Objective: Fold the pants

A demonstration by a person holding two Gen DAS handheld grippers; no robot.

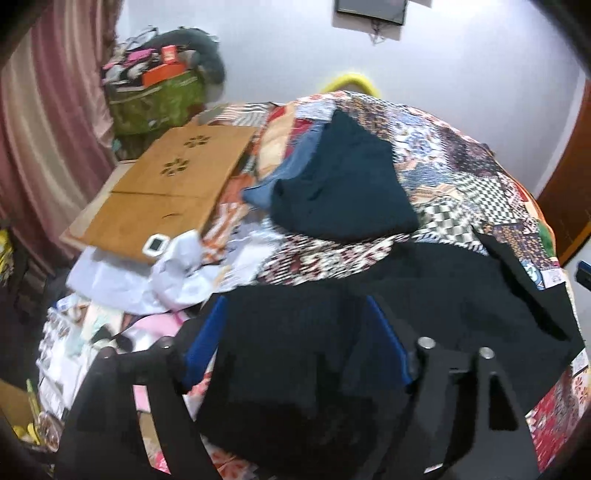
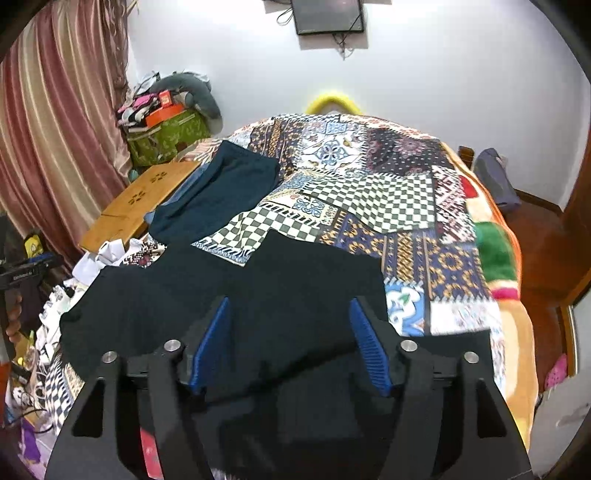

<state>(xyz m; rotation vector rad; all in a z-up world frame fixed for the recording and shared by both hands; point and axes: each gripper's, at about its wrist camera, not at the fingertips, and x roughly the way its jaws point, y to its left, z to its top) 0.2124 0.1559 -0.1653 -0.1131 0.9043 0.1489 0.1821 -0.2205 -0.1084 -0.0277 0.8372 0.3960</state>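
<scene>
Pants, one black pair, on quilt; left gripper and right gripper both spread wide, empty.

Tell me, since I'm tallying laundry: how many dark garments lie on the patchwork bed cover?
2. Black pants lie spread at the near edge, under both open grippers. A dark teal garment lies farther back, by the wooden board. Others may be hidden in the clutter at left.

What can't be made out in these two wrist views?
- Near edge of the black pants: hidden behind the right tool and, in the left view, the left tool.
- Pants' folds and seams: too dark, and blurred in the left view.
- Wall screen: cut by the top edge in both views.
- White device on the wooden board: too small.
</scene>
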